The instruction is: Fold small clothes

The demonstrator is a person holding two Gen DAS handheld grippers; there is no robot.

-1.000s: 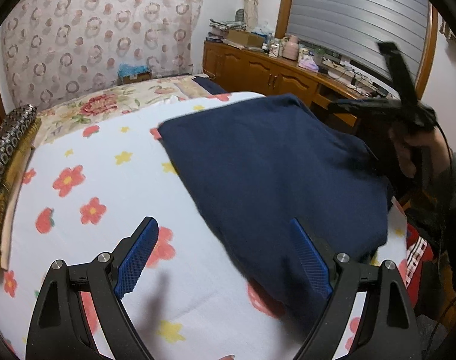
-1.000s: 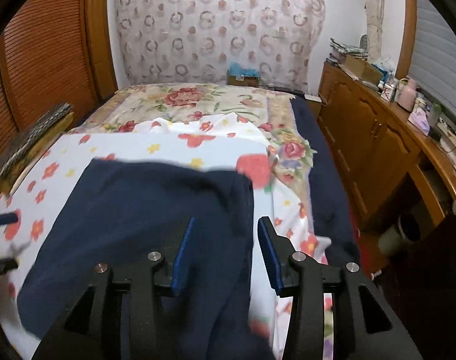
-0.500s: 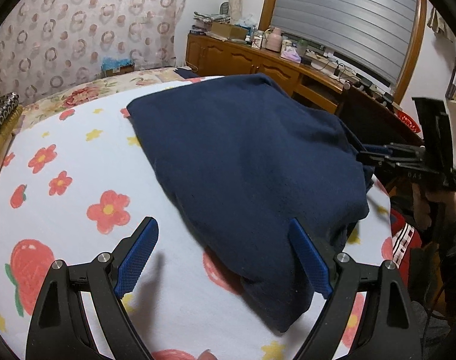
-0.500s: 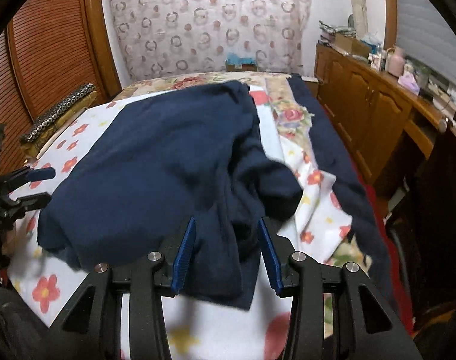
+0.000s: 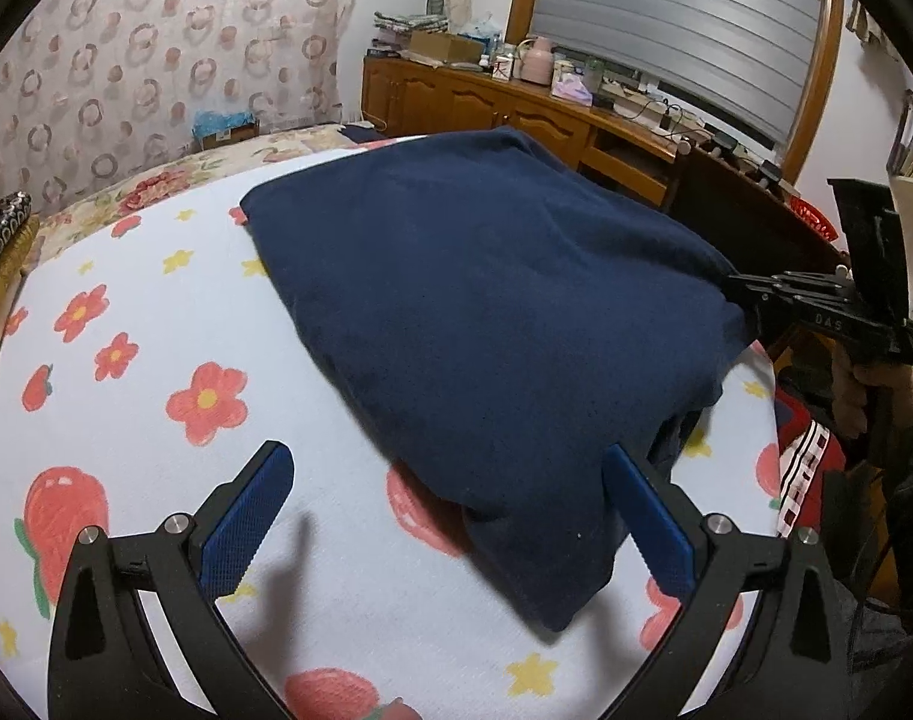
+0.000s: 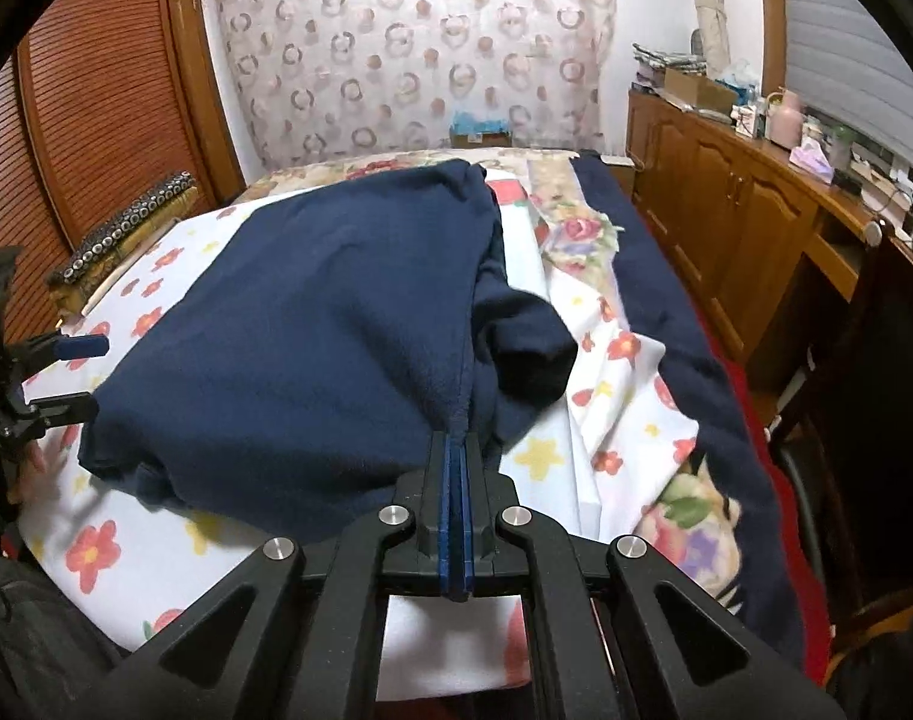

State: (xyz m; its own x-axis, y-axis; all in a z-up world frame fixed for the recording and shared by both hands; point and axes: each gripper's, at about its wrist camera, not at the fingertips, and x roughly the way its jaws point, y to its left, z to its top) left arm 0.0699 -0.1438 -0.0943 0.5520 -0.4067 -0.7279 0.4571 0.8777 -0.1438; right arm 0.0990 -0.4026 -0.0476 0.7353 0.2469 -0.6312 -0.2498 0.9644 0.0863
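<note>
One navy garment [image 5: 486,324] on one floral sheet [image 5: 156,312], left gripper [image 5: 450,510] spread wide, holding nothing, right gripper [image 6: 456,450] just closed, pinching garment's edge.

We see a white bedsheet [image 5: 156,312] printed with red flowers, yellow stars and strawberries, spread over a beige floral quilt [image 6: 582,228]. Along the quilt's right edge lies a dark navy blanket [image 6: 684,324]. At the head of the bed hangs a curtain [image 6: 420,42] patterned with rings. On one side we find a slatted wooden door [image 6: 90,120] and, near it, a folded dark cloth with pale dots [image 6: 126,222]. On the other side runs a wooden cabinet [image 5: 474,102] cluttered with small items, among them a pink jug [image 5: 537,60], beneath a grey roller shutter [image 5: 684,18]
</note>
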